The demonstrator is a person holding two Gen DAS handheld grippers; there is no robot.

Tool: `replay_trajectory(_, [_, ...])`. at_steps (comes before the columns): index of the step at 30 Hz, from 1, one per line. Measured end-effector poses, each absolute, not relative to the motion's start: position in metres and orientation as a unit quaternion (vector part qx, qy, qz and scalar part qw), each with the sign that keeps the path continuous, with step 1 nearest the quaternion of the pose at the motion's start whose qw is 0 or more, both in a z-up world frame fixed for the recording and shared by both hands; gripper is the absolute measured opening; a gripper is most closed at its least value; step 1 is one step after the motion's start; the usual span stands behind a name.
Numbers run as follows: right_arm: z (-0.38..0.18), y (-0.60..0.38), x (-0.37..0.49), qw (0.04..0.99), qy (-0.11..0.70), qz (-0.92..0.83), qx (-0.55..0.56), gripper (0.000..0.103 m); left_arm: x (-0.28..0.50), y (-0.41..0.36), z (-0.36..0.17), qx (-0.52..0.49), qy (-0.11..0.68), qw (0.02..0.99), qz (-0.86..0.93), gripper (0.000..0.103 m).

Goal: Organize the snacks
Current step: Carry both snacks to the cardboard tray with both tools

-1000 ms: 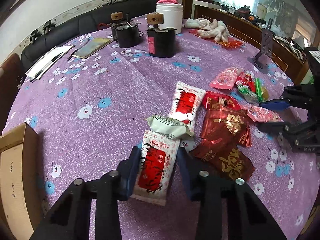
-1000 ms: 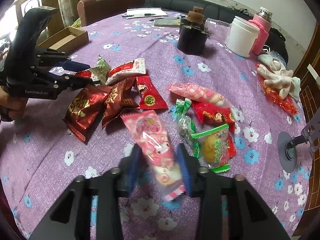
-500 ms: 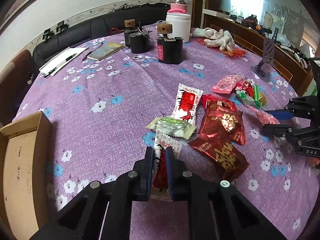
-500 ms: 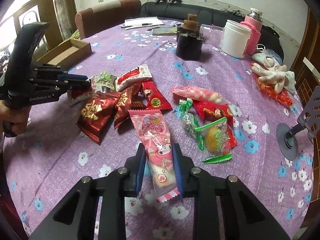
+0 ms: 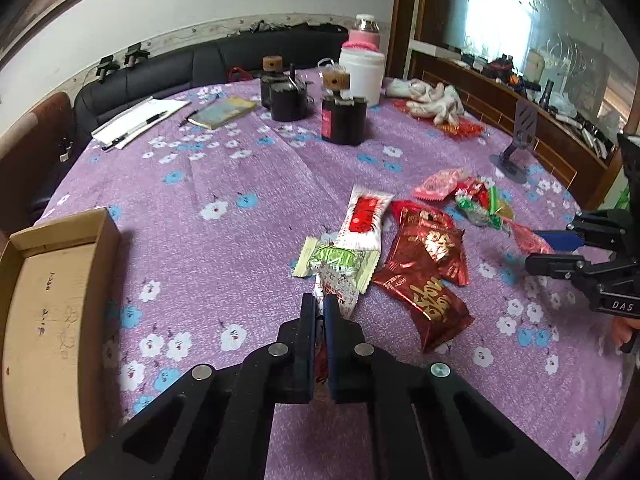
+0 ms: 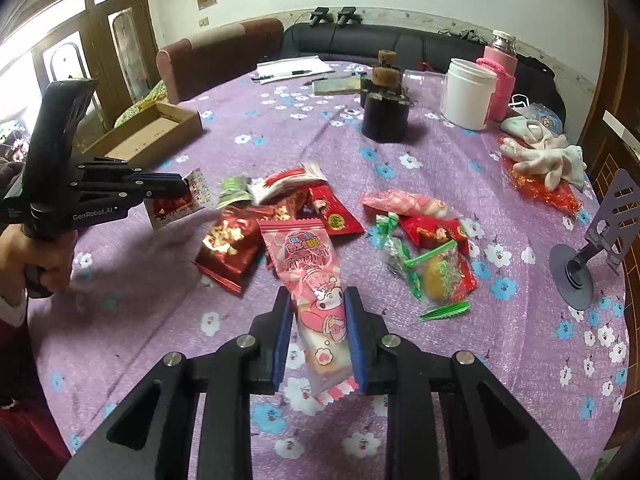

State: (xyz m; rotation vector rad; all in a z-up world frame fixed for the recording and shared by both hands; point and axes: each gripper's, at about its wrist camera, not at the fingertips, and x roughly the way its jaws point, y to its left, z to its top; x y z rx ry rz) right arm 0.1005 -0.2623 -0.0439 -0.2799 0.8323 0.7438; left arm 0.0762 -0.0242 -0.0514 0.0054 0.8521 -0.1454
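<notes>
My left gripper (image 5: 319, 305) is shut on a white and red snack packet (image 5: 335, 293) and holds it above the purple tablecloth; it also shows in the right wrist view (image 6: 176, 200). My right gripper (image 6: 316, 300) is shut on a pink cartoon snack packet (image 6: 308, 276), lifted off the table. A pile of snacks lies between them: a green packet (image 5: 336, 258), another white and red packet (image 5: 364, 220), dark red packets (image 5: 424, 276) and small candy bags (image 6: 436, 264).
An open cardboard box (image 5: 44, 320) stands at the table's left edge, also in the right wrist view (image 6: 152, 132). Black jars (image 5: 344, 120), a white tub (image 5: 362, 74), gloves (image 6: 540, 152), a notebook and a grey stand (image 6: 592, 248) occupy the far side and right.
Both grippers closed on their packets and lifted them. The left packet came out from under the green packet; the pink packet rose off the cloth.
</notes>
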Motion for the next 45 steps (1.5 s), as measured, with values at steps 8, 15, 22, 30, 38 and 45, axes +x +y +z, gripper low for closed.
replay_trajectory(8, [-0.033,-0.245,0.089,0.834,0.382,0.379,-0.119,0.024,0.059,-0.011,-0.036,-0.006,0.399,0.915,-0.055,0.002])
replay_trajectory(15, [-0.021,-0.204,0.072,0.823,0.367,0.415,-0.128,0.024,0.030,0.018,-0.018,-0.020,0.381,0.925,-0.005,0.002])
replay_trajectory(22, [-0.008,-0.135,0.045,0.797,0.351,0.472,-0.137,0.025,-0.020,0.076,0.004,-0.047,0.354,0.932,0.063,0.003])
replay_trajectory(30, [0.006,-0.014,0.000,0.752,0.332,0.548,-0.152,0.025,-0.066,0.171,0.004,-0.088,0.348,0.921,0.153,0.003])
replay_trajectory(38, [-0.016,0.071,-0.017,0.732,0.353,0.560,-0.163,0.025,-0.073,0.222,-0.021,-0.115,0.362,0.907,0.183,0.003])
replay_trajectory(45, [-0.041,0.099,-0.015,0.728,0.379,0.545,-0.172,0.025,-0.062,0.227,-0.039,-0.113,0.376,0.901,0.182,0.003])
